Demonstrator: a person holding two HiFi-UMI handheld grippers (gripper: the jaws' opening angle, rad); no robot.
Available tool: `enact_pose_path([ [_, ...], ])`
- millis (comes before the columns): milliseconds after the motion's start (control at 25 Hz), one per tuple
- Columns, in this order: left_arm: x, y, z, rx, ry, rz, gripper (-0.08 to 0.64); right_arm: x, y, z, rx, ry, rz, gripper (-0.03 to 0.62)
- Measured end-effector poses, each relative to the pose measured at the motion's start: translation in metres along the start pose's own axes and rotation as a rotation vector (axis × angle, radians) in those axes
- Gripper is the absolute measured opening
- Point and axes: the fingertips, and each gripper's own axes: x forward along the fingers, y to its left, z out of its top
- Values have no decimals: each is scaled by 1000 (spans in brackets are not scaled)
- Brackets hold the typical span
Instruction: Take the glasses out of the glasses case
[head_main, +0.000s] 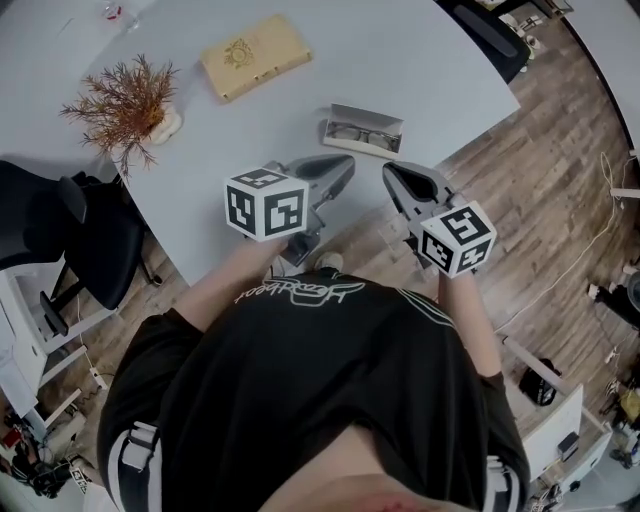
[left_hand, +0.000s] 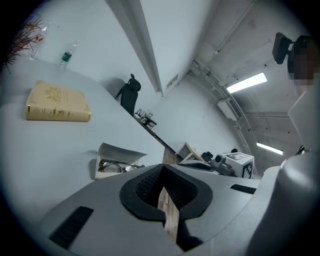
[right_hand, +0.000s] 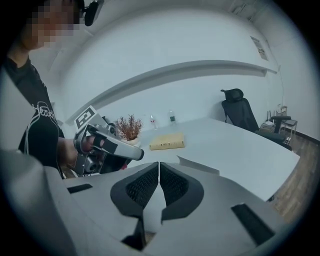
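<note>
Tan book (head_main: 256, 56) lay flat on white table (head_main: 400, 50), dried plant (head_main: 125, 105) near it; black chair (head_main: 60, 230) stood by the table edge on wood floor (head_main: 540, 190).

I hold my left gripper (head_main: 340, 168) out ahead of my chest, its jaws closed tip to tip with nothing between them. My right gripper (head_main: 398, 178) is just beside it at the same level, jaws also together and empty. Both point forward, angled slightly inward, with my forearms (head_main: 215, 285) bare.
</note>
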Motion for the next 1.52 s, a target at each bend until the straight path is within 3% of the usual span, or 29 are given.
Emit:
enact_pose_path([
  [120,0,10,-1,-13,-2,21,6,13,-8,-4,-28,41,9,11],
  [360,-2,30,-5,-72,-13,54,6,40,-18,-11,-203,138,-17,11],
  [480,-1,36,-6,-82,-16,63,6,52,-17,-6,-224,146,14,12],
  [600,-4,41,-7,-87,-19,72,6,64,-17,-9,-298,196,28,82],
  [680,-6,45,-7,-88,-21,77,6,72,-19,-14,-354,234,27,83],
  [1160,-8,56,-10,-152,-50,75,6,109,-51,-51,-650,461,-45,83],
  [1520,-9,60,-14,-208,-72,73,6,122,-69,-65,-729,561,-51,83],
])
